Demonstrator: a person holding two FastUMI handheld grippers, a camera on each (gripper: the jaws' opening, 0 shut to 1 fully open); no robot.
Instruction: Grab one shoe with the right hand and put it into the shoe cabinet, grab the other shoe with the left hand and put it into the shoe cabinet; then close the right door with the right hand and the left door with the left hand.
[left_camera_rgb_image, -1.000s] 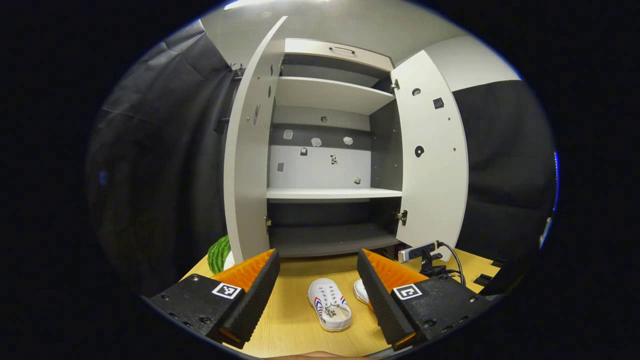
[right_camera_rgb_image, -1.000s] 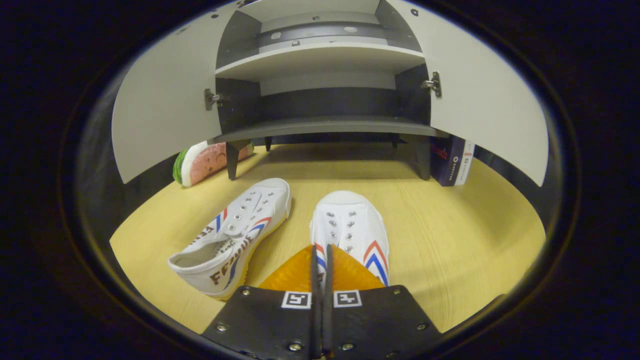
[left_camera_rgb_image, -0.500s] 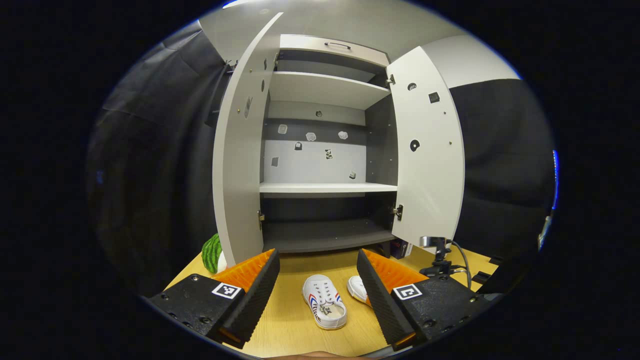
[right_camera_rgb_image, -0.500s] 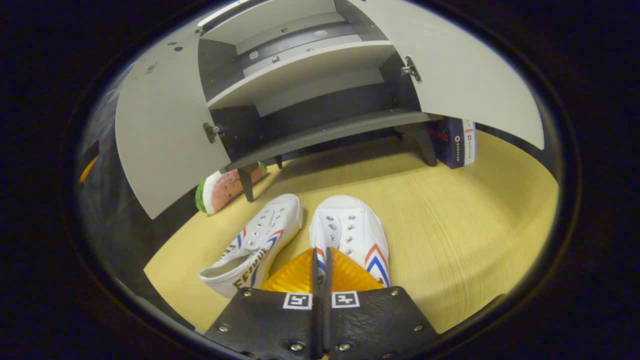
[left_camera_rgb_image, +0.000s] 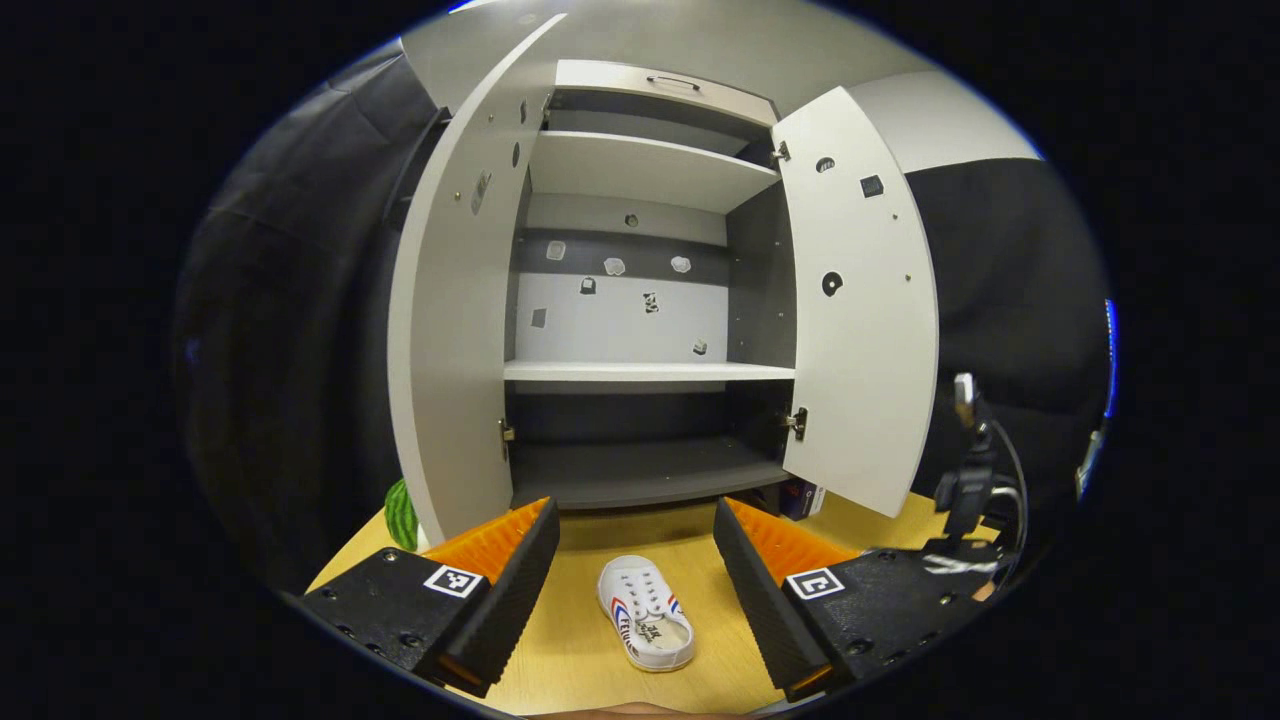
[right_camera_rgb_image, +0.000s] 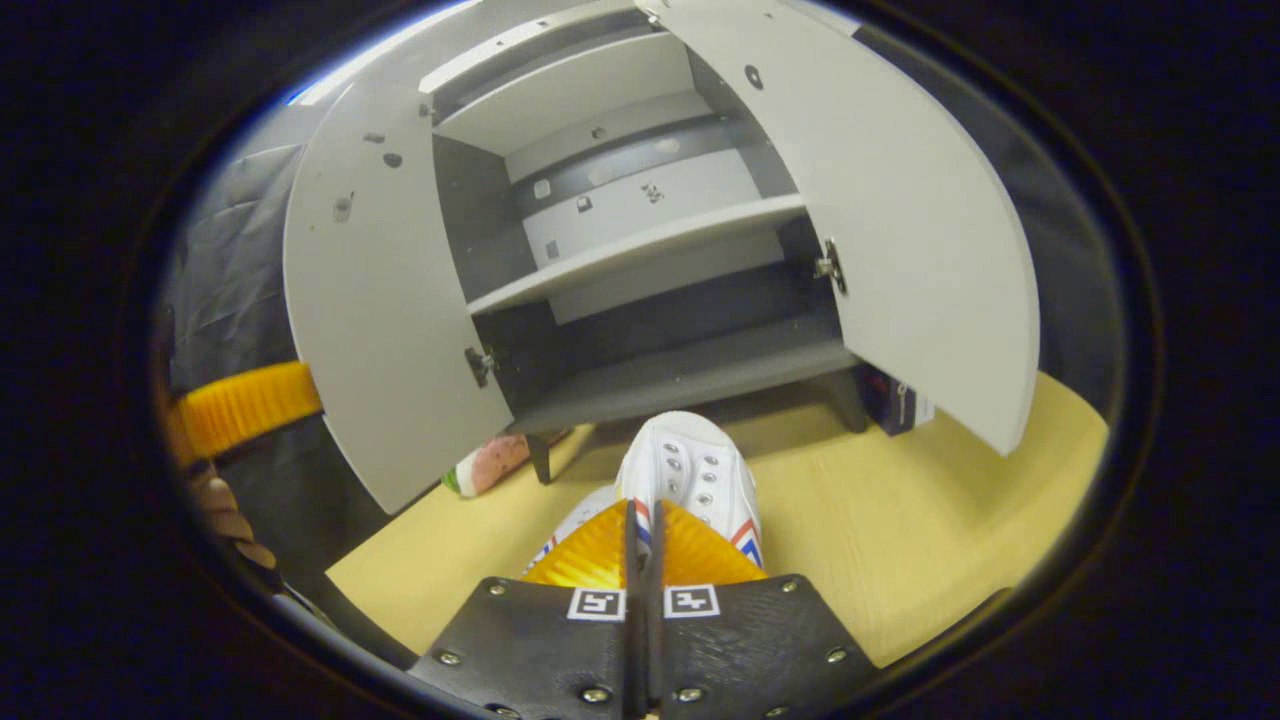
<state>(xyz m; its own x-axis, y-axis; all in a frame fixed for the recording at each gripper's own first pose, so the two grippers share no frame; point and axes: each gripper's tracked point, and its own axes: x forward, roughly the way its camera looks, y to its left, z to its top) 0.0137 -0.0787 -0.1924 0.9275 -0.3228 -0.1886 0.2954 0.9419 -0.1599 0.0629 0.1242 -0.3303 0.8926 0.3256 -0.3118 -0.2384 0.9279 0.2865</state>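
1. Right gripper view: the shoe cabinet (right_camera_rgb_image: 640, 290) is standing on the wooden table (right_camera_rgb_image: 930, 540) with the left door (right_camera_rgb_image: 385, 330) and the right door (right_camera_rgb_image: 900, 230) both swung wide, which is leaving the bottom shelf (right_camera_rgb_image: 690, 375) open for loading.
2. The bottom shelf is sitting bare in both views, so neither shoe is stored yet, and the doors are presumably being left open until both shoes are in.
3. The right gripper (right_camera_rgb_image: 643, 530) is carrying one white shoe (right_camera_rgb_image: 690, 470), toe pointing at the bottom shelf; the shoe appears raised off the table, which suits a straight push into the opening.
4. The right gripper's fingers are pressing almost together, with only a thin slit between them, and they are pinching the rear part of that shoe.
5. Left gripper view: the other shoe (left_camera_rgb_image: 645, 612) is lying on the table in front of the cabinet, toe toward it, waiting for the left-hand pickup.
6. The left gripper (left_camera_rgb_image: 635, 580) is hovering above and behind that shoe, aimed level at the cabinet, with its fingers spread wide and gripping nothing.
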